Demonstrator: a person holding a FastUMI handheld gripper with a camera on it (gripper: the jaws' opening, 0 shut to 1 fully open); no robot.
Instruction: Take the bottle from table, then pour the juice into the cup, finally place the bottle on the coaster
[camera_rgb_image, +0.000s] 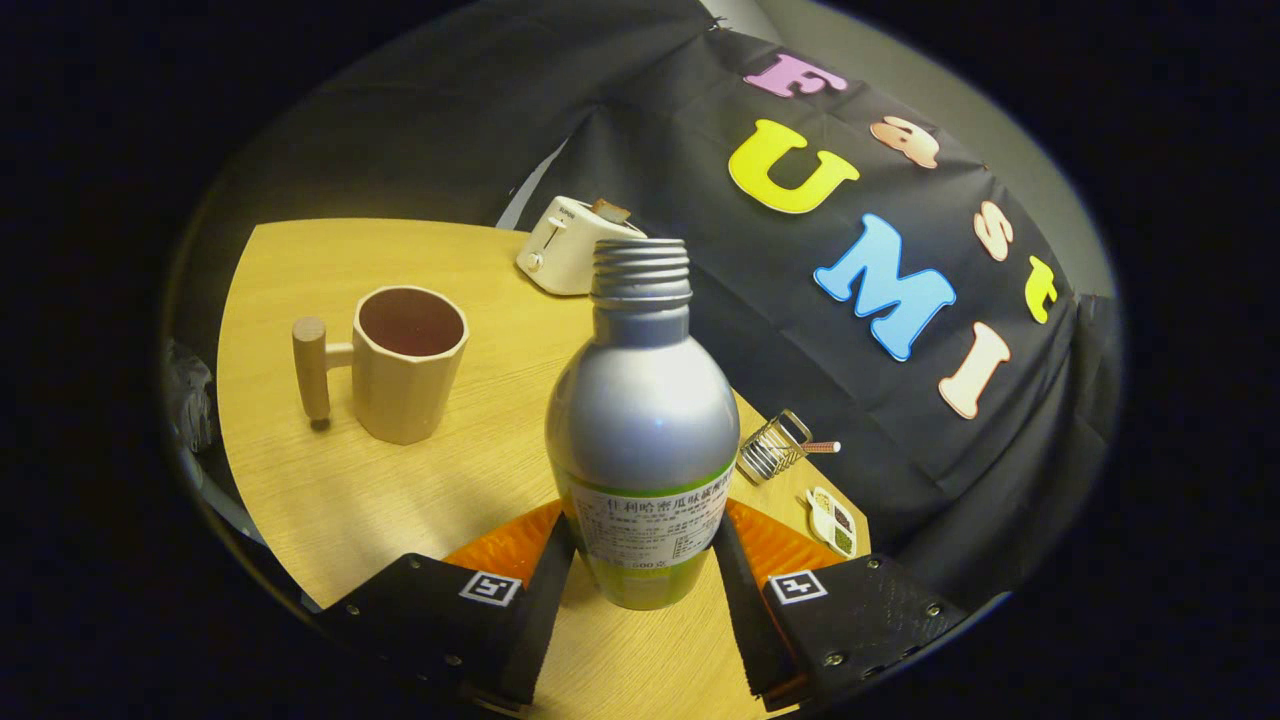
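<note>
A silver bottle (640, 420) with a green band, a white label and an open threaded neck stands upright between my fingers. My gripper (642, 545) is shut on the bottle, with both fingers pressed against its lower labelled part. An orange coaster (500, 548) shows on either side of the bottle, behind my fingers; I cannot tell whether the bottle's base rests on it. A beige faceted cup (410, 365) with a wooden peg handle stands on the wooden table (330, 500), beyond my fingers and left of the bottle. Its inside looks dark.
A white toaster (570, 245) sits at the table's far edge behind the bottle. A small wire rack (775, 447) and a little compartment dish (833, 520) lie right of the bottle, near the black cloth wall.
</note>
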